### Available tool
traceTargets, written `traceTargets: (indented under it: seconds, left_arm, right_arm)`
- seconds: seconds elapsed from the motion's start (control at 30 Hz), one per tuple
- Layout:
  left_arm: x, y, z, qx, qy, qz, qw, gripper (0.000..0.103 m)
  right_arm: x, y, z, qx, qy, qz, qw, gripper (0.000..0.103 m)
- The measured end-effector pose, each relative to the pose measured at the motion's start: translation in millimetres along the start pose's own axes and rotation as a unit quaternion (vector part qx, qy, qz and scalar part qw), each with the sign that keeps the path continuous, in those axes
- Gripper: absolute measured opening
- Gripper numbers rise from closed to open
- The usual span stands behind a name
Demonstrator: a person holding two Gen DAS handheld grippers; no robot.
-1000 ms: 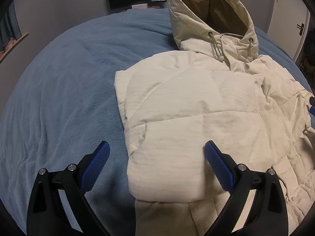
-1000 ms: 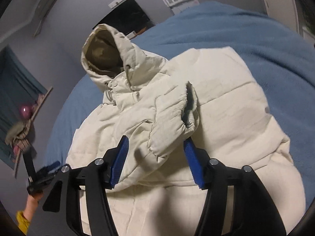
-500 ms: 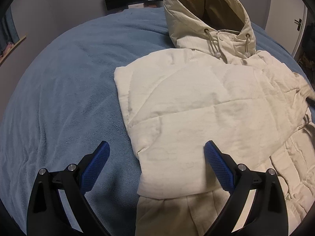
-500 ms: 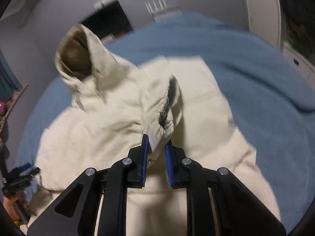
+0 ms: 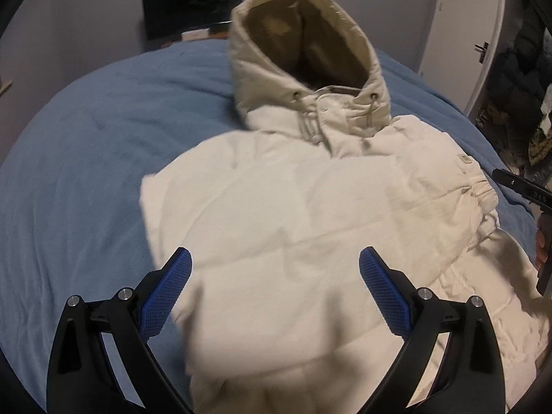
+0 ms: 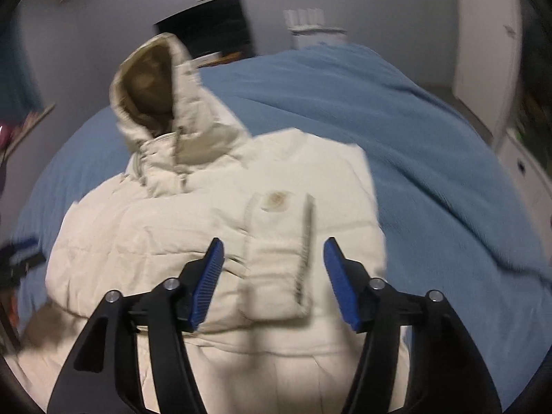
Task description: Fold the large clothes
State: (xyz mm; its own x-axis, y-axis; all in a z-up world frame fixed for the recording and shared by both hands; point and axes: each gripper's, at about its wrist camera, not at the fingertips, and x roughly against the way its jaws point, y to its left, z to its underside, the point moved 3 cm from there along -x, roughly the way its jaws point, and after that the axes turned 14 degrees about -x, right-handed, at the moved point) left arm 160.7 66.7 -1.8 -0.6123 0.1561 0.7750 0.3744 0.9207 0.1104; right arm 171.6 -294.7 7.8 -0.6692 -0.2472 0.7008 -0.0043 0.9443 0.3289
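cream padded jacket (image 5: pixel 310 227) spread flat on blue blanket (image 5: pixel 79 179), hood (image 5: pixel 303 58) pointing to far end of bed and standing up open, brownish lining visible inside. both sleeves folded in across chest; one sleeve (image 6: pixel 276 255) lying over front, cuff end nearest to camera in right wrist view, small round patch near its upper part. drawstrings hanging below collar.

left gripper (image 5: pixel 274 286) held above lower half of jacket, jaws wide apart, blue pads (image 5: pixel 167 293) holding nothing; cannot tell if touching fabric under them, lower part blurred. right gripper (image 6: pixel 272 276) also with jaws apart, one blue pad on each side of folded sleeve, not clamped on it. same right gripper seen only partly at right edge of left wrist view, just beside jacket.

dark screen (image 5: pixel 193 10) against grey wall behind bed. white door (image 5: pixel 462 34) at right, dark clothes hanging near it.
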Motion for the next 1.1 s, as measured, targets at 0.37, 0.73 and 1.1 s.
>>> traceTargets:
  seconds: [0.37,0.73,1.1]
  left_arm:
    - [-52.5,-17.3,4.1,-0.024,0.035,0.007,0.9991,0.094]
    - [-86.0,-22.1,15.7,-0.067,0.056,0.002,0.9962,0.097]
    - [-82.9,-22.8,20.0,-0.065,0.055,0.001,0.9964,0.098]
  right_arm:
    - [-58.8,26.9,29.2,0.126,0.045,0.006,0.991,0.061]
    - [-83.4,21.3,49.1,0.138,0.028,0.015,0.99,0.063]
    - [-74.4,23.5,53.7,0.126,0.025,0.022,0.992,0.083]
